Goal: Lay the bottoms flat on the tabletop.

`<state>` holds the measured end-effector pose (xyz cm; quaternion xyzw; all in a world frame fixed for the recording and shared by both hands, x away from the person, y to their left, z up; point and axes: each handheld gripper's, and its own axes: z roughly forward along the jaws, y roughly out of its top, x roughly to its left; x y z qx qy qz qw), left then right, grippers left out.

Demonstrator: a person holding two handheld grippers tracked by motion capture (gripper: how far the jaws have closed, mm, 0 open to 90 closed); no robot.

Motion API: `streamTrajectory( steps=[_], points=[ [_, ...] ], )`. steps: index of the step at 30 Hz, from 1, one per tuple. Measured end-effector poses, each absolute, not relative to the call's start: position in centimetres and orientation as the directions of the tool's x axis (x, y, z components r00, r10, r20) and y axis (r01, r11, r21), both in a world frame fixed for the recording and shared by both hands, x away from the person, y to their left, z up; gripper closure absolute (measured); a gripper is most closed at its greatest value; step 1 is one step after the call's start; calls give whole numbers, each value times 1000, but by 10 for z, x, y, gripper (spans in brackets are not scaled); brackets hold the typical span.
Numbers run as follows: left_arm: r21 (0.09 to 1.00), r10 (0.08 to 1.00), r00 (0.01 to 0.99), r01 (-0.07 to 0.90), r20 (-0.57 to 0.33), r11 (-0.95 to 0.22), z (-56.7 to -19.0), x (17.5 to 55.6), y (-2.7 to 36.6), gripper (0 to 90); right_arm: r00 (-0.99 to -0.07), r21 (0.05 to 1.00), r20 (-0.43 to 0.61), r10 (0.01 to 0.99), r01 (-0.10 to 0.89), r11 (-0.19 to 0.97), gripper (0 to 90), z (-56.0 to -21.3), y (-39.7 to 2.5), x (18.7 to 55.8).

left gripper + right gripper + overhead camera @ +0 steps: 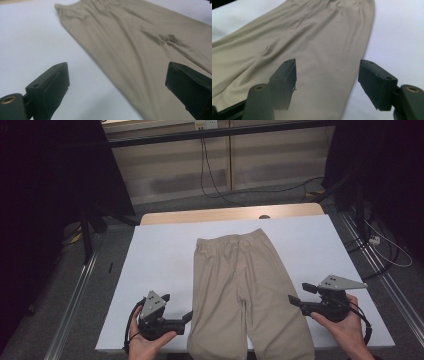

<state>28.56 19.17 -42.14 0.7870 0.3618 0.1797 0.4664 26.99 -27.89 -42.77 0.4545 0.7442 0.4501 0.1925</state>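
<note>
The beige trousers (246,290) lie flat down the middle of the white counter (160,255), legs running over the near edge and the elastic waistband toward the far edge. At the near edge the left claw (176,309) sits just beside the outer seam of one leg, its jaws wide apart and holding nothing; in the left gripper view that leg's edge (125,82) runs between the two black jaws. The right claw (298,294) hovers by the other leg's outer seam near the near right corner, jaws likewise apart and empty, with the fabric edge (352,85) between them.

The step in hand looks like taking hold of the legs for a fold. To do it well, each claw should likely come down low over its seam, catch both cloth layers together, and close at matching points so the fold stays square.

The small pucker at the crotch (166,40) may carry into the fold. Beyond the far edge a wooden strip (230,213) and floor cables (215,185) sit well apart, hindering nothing.
</note>
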Motion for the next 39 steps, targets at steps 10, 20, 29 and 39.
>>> streamTrajectory(
  steps=[10, 20, 29, 39],
  points=[
    [921, 753, 656, 325, -56, -214, -414, 287, 214, 49, -487, 891, 126, 864, 439, 118, 35, -420, -276, 260],
    [941, 807, 587, 308, -70, -143, -411, 298, 234, 47, -362, 907, 93, 927, 414, 71, 48, -424, -279, 253],
    [935, 799, 596, 321, -77, -149, -414, 299, 230, 47, -331, 926, 70, 941, 373, 63, 50, -427, -280, 249],
    [928, 798, 597, 338, -81, -159, -414, 300, 230, 47, -337, 927, 64, 939, 369, 70, 52, -429, -279, 251]
  ],
)
